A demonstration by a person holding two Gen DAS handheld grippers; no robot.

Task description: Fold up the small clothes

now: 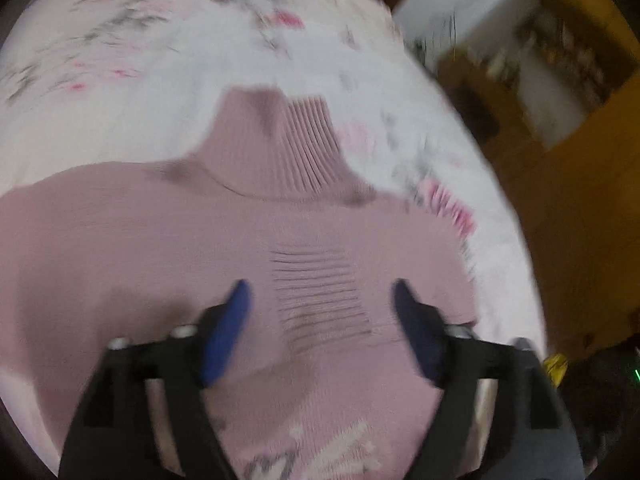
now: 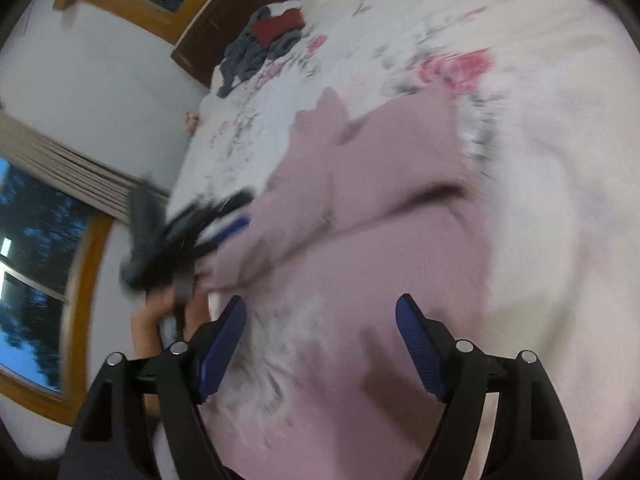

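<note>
A pink turtleneck sweater [image 1: 280, 232] lies flat on the floral bedspread [image 1: 120, 80], with its ribbed collar [image 1: 288, 148] pointing away from me. My left gripper [image 1: 320, 292] hovers open over the chest, with nothing between its blue pads. In the right wrist view the same sweater [image 2: 380, 264] spreads across the bed. A fold or sleeve [image 2: 400, 196] crosses its upper part. My right gripper [image 2: 320, 304] stands open above the lower body, near a white knitted pattern [image 2: 280, 344]. The left gripper's blue pad [image 2: 231, 226] shows blurred at the sweater's left edge, held by a hand [image 2: 160, 308].
A pile of grey and red clothes [image 2: 264, 40] lies at the far end of the bed. Wooden furniture [image 1: 580, 200] stands beyond the bed's right edge. Wood-framed windows [image 2: 36, 260] and a white wall [image 2: 100, 80] lie to the left.
</note>
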